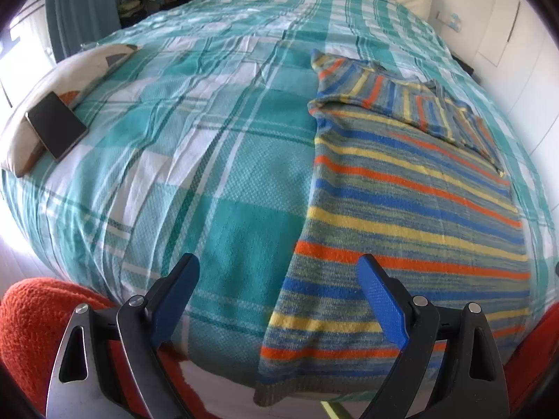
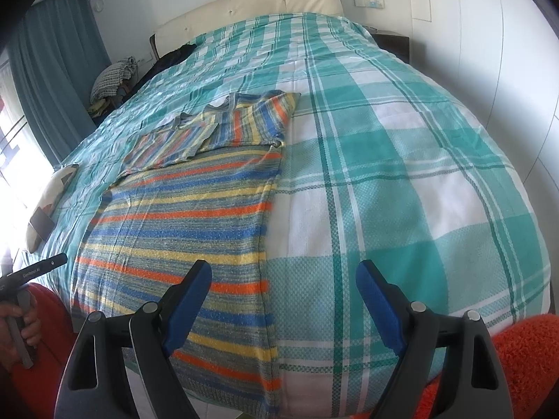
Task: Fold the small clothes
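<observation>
Your striped sweater [image 1: 401, 209] lies flat on the checked bedspread [image 1: 209, 174], its hem at the bed's near edge and both sleeves folded over the chest. Your left gripper [image 1: 277, 276] and right gripper [image 2: 283, 279] hang above that edge, fingers spread, holding nothing.

Your left gripper [image 1: 277, 269] and right gripper [image 2: 283, 274] match: blue textured pads on black curved arms, silver pivot screws, bare-metal outer plate. White lettering on the left one's body. You're wearing fuzzy orange-red sleeves [image 2: 531, 352].
</observation>
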The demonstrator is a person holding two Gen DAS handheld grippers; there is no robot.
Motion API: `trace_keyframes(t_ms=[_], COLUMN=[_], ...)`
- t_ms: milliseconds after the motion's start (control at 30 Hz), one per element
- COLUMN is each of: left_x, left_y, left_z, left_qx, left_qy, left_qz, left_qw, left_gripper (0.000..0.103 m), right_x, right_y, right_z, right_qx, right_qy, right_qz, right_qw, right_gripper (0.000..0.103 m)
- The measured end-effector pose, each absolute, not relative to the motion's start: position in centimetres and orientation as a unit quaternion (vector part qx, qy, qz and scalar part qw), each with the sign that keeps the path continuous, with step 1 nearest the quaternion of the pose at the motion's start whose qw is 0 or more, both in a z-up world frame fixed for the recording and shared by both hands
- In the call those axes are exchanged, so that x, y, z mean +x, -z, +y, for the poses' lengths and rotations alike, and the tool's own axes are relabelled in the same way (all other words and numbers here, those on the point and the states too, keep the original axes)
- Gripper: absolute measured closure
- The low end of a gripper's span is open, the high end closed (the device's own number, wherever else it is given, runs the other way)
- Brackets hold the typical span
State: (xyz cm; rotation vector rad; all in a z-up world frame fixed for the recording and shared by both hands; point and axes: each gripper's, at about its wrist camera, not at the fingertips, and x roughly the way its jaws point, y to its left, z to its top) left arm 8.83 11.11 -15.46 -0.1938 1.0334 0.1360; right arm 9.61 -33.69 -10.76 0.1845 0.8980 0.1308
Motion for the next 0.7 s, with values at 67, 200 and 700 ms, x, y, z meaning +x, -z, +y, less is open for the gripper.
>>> trace_keyframes(t_ms=[67,200,700], left_x=[8.7,7.8,6.6], left_y=[15.8,16.2,18.6], left_z=[11.2,10.9,8.1], left_qx=[-0.100,-0.085,-0.018], left_qy=[-0.052,-0.037,0.016], left_qz=[0.505,0.520,0.583], left_qw=[0.856,0.849,0.812], left_gripper=[0.010,0.010,0.011], right_x=[9.7,9.9,9.2], right_y=[10.7,10.6,16.4], right_z=[-34.1,-35.8,-31.1], right_qx=[0.092,0.124,0.089], right_qy=[-0.059,-0.038,-0.118], right_qz=[0.433,0.434,0.664], right_qw=[0.895,0.892,0.733], right_gripper=[0.019,0.019,0.019])
